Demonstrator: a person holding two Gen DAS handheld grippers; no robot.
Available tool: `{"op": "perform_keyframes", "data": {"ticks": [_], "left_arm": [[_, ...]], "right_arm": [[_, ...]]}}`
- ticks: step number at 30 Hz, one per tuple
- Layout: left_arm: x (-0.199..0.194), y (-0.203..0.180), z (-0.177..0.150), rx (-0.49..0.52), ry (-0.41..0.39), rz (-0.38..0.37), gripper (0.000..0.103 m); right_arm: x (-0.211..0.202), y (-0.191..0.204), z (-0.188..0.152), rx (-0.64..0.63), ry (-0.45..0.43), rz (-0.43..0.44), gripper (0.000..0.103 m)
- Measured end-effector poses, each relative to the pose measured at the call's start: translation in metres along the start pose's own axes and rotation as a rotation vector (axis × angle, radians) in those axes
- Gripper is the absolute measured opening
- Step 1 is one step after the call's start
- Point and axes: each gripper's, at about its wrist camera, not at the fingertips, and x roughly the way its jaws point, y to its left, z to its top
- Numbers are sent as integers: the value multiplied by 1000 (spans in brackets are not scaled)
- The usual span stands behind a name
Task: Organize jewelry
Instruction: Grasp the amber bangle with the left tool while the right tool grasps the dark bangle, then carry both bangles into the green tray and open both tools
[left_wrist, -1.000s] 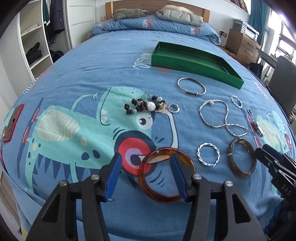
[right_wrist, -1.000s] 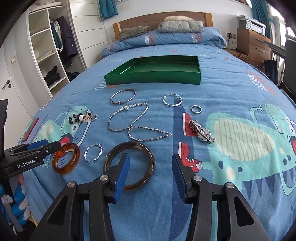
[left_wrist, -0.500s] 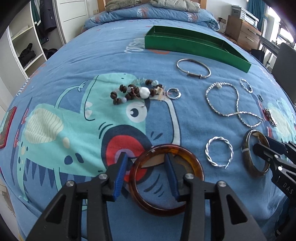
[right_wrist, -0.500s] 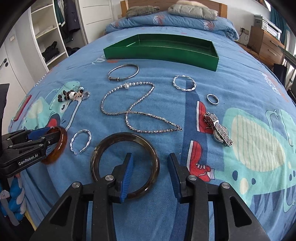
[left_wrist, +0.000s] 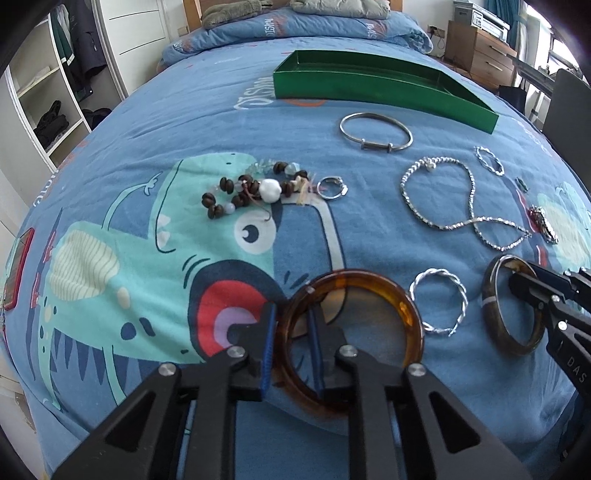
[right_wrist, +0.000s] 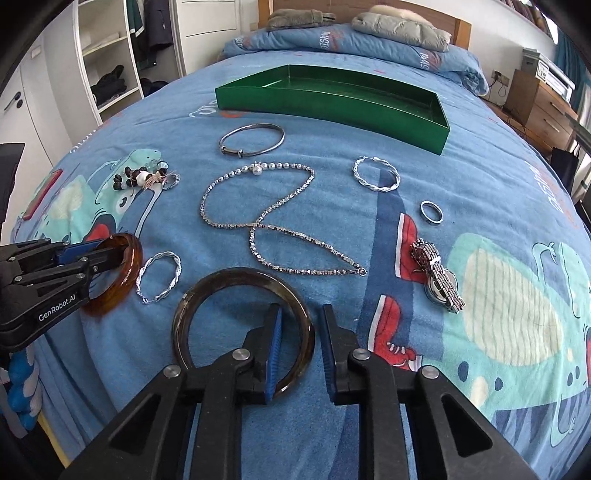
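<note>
1. Nearest us, the left gripper (left_wrist: 291, 347) straddles the near-left rim of the amber bangle (left_wrist: 402, 314) – one pad outside the ring, one inside. The jaws are narrow and closing, and the pads look all but on the rim.
2. The right gripper (right_wrist: 300, 350) does likewise on the dark bangle (right_wrist: 207, 291): its right rim sits between the closing jaws, the left pad against it, a sliver of gap at the right pad.
3. We judge both bangles stiff, smooth and light – likely slippery, perhaps brittle. Gripping across the rim's thickness seems sound; we would not squeeze hard.
4. Between the two tongs lies a twisted silver hoop (left_wrist: 439, 302), thin and easily bent, apart from both bangles.
5. Beyond the fingertips lie a limp chain necklace (right_wrist: 266, 221), a bead bracelet (left_wrist: 251, 190) and a plain silver bangle (left_wrist: 375, 131), with a watch (right_wrist: 439, 277) to the right gripper's right.
6. Farthest ahead stands the green tray (right_wrist: 417, 122), which looks empty, on the blue bedspread (left_wrist: 184, 122).
</note>
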Motion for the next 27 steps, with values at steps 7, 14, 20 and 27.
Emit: {"op": "perform_keyframes", "data": {"ticks": [7,14,20,27], "left_arm": [[-1,-4,2,3,-9,19,10],[-18,-6,-2,1,-44,12,9],[-45,-7,-4,19,-103,10,9],[-76,-2,-2,15,-172,10,9]], "right_arm": [[0,-3,0,2,-26,27,11],[-11,-8,-2,30,-90,54,10],[-32,-6,-4,30,-159,42,9],[-53,1,2,25,-171,2,9]]}}
